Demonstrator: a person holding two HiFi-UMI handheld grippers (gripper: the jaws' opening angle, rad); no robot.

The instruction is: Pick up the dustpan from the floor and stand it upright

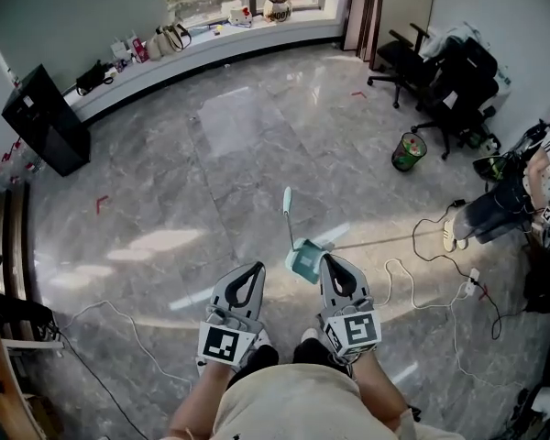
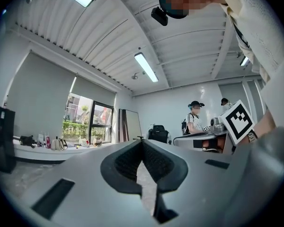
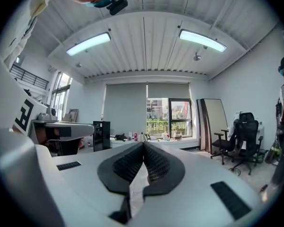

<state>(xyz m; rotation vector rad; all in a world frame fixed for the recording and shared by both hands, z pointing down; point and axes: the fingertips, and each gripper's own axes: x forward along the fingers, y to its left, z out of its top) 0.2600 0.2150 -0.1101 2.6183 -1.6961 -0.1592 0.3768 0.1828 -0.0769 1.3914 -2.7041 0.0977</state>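
Observation:
The teal dustpan stands on the grey marble floor just ahead of my feet, its pale handle pointing up and away. In the head view my right gripper hangs just right of the pan and overlaps its edge. My left gripper is a little further left. Both are held close to my body, above the floor. In the left gripper view my left gripper is shut with nothing between its pads. My right gripper is likewise shut and empty. Neither gripper view shows the dustpan.
A green waste bin and black office chairs stand at the far right. A seated person is at the right edge, with cables trailing across the floor nearby. A black cabinet stands far left by the window ledge.

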